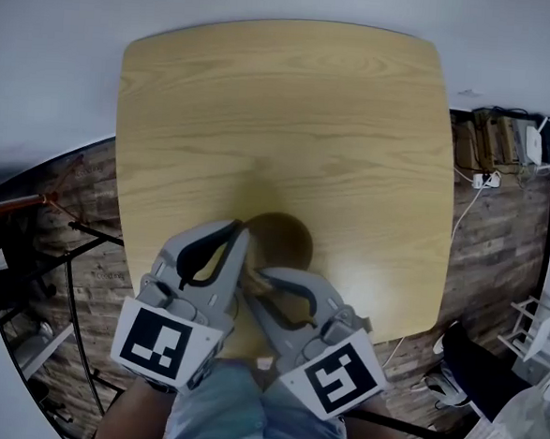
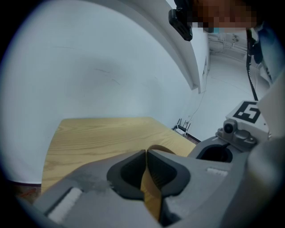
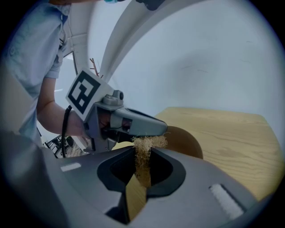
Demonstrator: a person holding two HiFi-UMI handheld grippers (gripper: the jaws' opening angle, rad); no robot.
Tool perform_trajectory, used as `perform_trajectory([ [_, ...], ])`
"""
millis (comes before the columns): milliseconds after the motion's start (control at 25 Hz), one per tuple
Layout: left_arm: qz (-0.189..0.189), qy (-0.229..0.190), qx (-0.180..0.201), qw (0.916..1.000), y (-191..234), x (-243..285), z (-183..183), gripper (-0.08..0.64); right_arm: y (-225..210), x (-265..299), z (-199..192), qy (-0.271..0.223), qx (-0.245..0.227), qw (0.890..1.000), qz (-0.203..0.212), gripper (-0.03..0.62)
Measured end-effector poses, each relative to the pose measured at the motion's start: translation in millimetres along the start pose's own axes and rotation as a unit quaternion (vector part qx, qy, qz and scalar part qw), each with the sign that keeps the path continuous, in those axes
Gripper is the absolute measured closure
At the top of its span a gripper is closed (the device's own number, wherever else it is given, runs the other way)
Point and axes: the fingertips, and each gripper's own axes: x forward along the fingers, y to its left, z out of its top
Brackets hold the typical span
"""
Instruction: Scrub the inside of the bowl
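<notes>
The bowl (image 1: 288, 235), brown and round, stands on the table (image 1: 283, 111) at its near edge, just ahead of the person's knees (image 1: 243, 409).

The left gripper (image 1: 243, 229) comes at the bowl from the near left. Its fingers are pressed together on the bowl's rim: in the left gripper view a thin brown strip of the bowl (image 2: 159, 149) runs down between the two pads of that gripper (image 2: 146, 153), with no gap on either side. Past the bowl in that view lies bare table (image 2: 98, 133), and to the bowl's right sits the body of the other gripper.

The right gripper (image 1: 252, 276) reaches toward the bowl from the near side, its tips just at the bowl's near rim and close under the left gripper's fingers. In the right gripper view that gripper (image 3: 142, 156) pinches a scrubber (image 3: 149, 142), a pale, straw-coloured wad of coarse fibres. The fibres fill the slot between the fingers and a tuft pokes out above the tips. The tuft sits right before the bowl (image 3: 185, 140), below the left gripper's finger (image 3: 138, 124). Whether it touches the bowl's inside cannot be told. The table (image 3: 222, 129) stretches away beyond and to the right of the bowl.
</notes>
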Motion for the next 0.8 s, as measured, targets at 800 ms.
perform_trajectory([
  [800, 0.026, -0.019, 0.043, 0.9986, 0, -8, 10, 0.526, -11, -50, 15, -0.049, -0.026, 0.996, -0.072, 0.531],
])
